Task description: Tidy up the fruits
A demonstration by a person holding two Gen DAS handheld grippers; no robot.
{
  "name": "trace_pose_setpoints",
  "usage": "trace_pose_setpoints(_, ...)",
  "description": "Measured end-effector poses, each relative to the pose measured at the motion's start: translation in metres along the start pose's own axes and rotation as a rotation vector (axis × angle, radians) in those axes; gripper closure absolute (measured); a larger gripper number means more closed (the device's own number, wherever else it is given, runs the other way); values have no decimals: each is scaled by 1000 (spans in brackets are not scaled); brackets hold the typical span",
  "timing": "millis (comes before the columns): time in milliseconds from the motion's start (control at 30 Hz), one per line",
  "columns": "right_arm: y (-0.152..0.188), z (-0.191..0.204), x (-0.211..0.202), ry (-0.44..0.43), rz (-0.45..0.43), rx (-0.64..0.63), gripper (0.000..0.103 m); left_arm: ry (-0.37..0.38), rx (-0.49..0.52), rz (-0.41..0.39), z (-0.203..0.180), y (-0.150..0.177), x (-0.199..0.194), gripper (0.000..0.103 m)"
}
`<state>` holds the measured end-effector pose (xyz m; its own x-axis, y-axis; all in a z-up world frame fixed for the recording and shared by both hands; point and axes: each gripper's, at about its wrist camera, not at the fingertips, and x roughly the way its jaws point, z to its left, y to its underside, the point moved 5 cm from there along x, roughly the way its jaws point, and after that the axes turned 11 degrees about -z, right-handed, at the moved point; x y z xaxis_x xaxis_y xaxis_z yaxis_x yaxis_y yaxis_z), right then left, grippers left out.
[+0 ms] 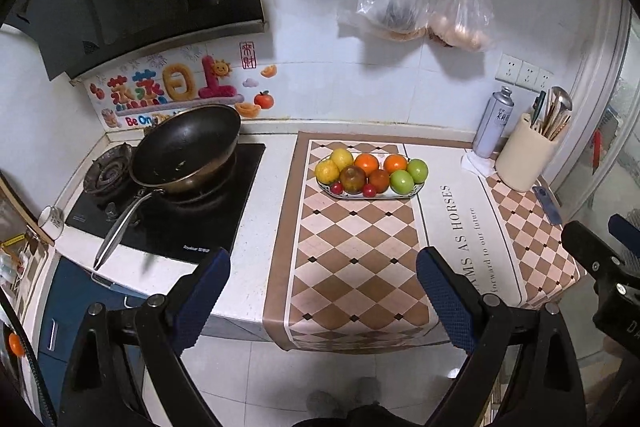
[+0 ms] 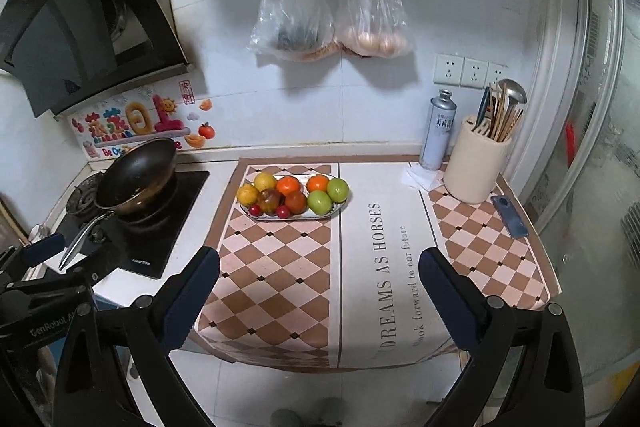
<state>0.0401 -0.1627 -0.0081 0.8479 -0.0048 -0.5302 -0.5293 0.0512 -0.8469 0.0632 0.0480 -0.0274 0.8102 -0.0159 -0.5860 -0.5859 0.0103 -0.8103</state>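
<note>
Left wrist view. Left hand-held gripper (image 1: 322, 291), black with blue padded fingers, jaws spread wide, nothing between them; it hangs over the near edge of the white table (image 1: 256, 203). Oval white plate (image 1: 416, 189) piled with fruit sits at 12 o'clock from the gripper, well apart, on the brown-and-cream checked mat (image 1: 352, 247). On the plate: two yellow lemons (image 1: 334, 165) at its 9 o'clock end, two oranges (image 1: 380, 163) along the far side, two green apples (image 1: 410, 175) at its 3 o'clock end, two dark red-brown fruits (image 1: 352, 179) in the middle, two small red cherry tomatoes (image 1: 337, 187) at the near rim. Black frying pan (image 1: 188, 147) on the stove at 10 o'clock. Cream utensil holder (image 1: 526, 159) at 2 o'clock.

Right wrist view. Right hand-held gripper (image 2: 319, 285), same build, jaws also wide apart and empty. Plate (image 2: 256, 214) at 11 o'clock, well apart; same fruit arrangement. Silver spray can (image 2: 438, 131) just beside the utensil holder (image 2: 476, 167) at 1 o'clock. Flat blue object (image 2: 510, 215) on the mat near the holder.
</note>
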Motion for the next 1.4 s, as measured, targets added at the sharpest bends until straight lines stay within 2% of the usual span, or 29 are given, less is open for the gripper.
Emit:
trace_pose_setpoints(233,1,-4,-8,-41,5,10,1,-16,-6,-19,-5,2,-15,8)
trace_pose_setpoints(467,2,-6,8,-65,30,18,1,-25,-8,-13,-11,1,-8,8)
trace_pose_setpoints(633,-4,-7,36,-67,46,24,1,-30,3,4,-17,-4,14,8)
trace_pose_setpoints(1100,-16,-15,148,-34,123,27,1,-64,12,82,-20,-21,102,8)
trace_pose_setpoints(1400,-14,-17,181,-18,157,13,1,-71,22,99,-21,-27,129,8)
